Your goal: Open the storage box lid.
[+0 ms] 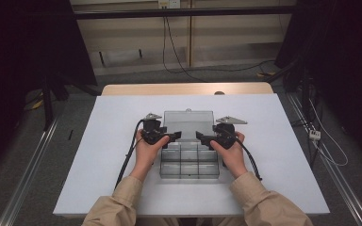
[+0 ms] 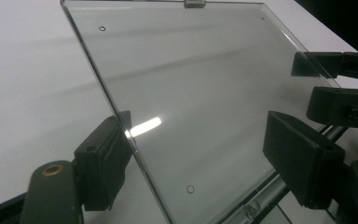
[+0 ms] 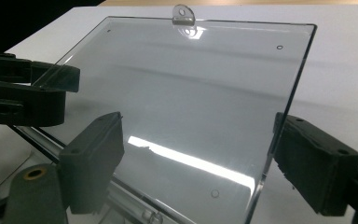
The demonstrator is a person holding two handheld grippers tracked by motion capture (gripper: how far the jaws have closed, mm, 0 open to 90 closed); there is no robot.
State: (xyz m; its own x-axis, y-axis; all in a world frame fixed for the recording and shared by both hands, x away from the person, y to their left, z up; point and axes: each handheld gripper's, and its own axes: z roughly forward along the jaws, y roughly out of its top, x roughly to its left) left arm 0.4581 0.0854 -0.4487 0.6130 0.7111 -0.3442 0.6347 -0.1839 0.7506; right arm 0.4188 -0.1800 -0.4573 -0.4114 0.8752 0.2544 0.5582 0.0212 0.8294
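Box [image 1: 189, 162]: clear, compartmented, near counter [image 1: 113, 141] centre, between hands. Lid [image 1: 188, 123] hinged open, leaning back. Left tongs [image 1: 175, 136], right tongs [image 1: 201, 136]: jaws parted, straddling lid's side edges; contact uncertain, no firm grip evident. Step judged: swinging lid. Next move calls for even two-sided hold, rotation about hinge.

Box [image 1: 189, 162]: on the table [image 1: 113, 141], directly before me, centred.
Lid [image 1: 188, 123]: raised behind the box's compartments.
My left gripper [image 1: 173, 136]: at the lid's left edge.
My right gripper [image 1: 201, 136]: at the lid's right edge, opposite.
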